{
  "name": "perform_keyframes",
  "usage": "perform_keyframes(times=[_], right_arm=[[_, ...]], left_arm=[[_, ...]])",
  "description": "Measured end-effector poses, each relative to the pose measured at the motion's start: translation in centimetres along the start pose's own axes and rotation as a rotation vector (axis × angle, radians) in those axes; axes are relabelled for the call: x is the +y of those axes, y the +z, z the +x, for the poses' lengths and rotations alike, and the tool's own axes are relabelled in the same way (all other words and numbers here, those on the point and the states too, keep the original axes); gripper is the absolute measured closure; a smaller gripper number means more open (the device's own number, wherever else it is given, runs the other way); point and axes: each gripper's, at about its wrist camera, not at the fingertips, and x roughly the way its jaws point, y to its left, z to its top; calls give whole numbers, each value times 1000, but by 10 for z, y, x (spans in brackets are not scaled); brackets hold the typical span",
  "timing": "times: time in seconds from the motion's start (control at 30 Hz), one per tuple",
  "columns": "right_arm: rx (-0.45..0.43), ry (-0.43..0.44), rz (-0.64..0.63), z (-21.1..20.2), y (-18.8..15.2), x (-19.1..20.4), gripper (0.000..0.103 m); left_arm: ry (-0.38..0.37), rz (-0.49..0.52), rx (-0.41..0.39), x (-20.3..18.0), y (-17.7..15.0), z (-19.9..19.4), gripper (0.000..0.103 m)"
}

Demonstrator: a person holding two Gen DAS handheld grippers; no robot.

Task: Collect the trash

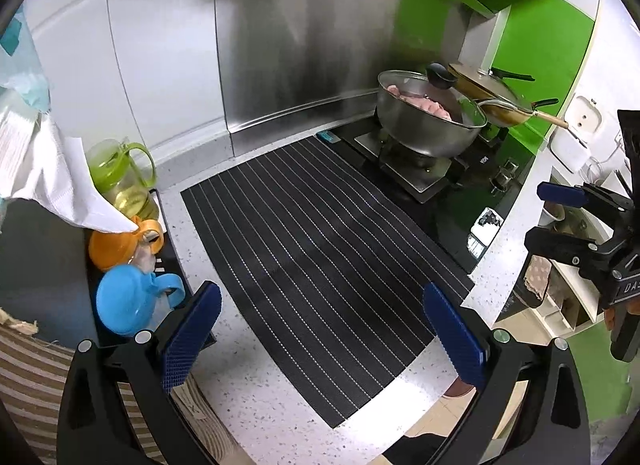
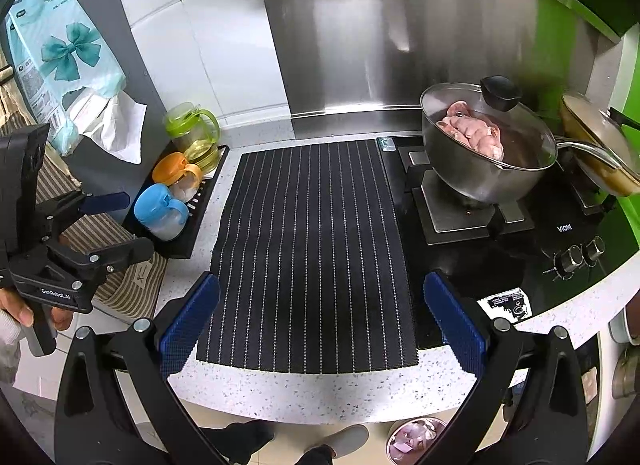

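The speckled countertop (image 2: 280,393) fills the scene, with the black striped mat (image 2: 312,249) laid bare across its middle; beside it a steel pot (image 2: 480,169) sits on the hob under a glass lid, and a black tray (image 2: 188,241) carries green, orange and blue-lidded jars. No scrap lies on the mat that I can see; the likeliest trash is the loose white tissue (image 2: 120,129) hanging from its pack at far left, and a small bin (image 2: 414,439) stands on the floor below the counter edge. The left gripper (image 1: 320,329) and the right gripper (image 2: 320,321) both hover with jaws spread wide, holding nothing. I'd send the left one across, pinch the tissue's free corner, and keep clear of the jars.
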Motion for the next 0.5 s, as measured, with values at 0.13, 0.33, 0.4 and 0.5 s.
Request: perform_keyframes(times=[0.13, 0.33, 0.4, 0.5], right_arm=[[3, -2, 3, 0, -1, -2, 3], [2, -2, 6, 1, -1, -3, 3], [0, -1, 3, 1, -1, -4, 3], [0, -3, 3, 1, 0, -4, 3]], left_arm=[[-3, 0, 0, 0, 0, 1, 6], [-3, 6, 0, -1, 2, 2, 6], [-4, 5, 0, -1, 1, 1, 6], [-2, 8, 0, -2, 1, 1, 6]])
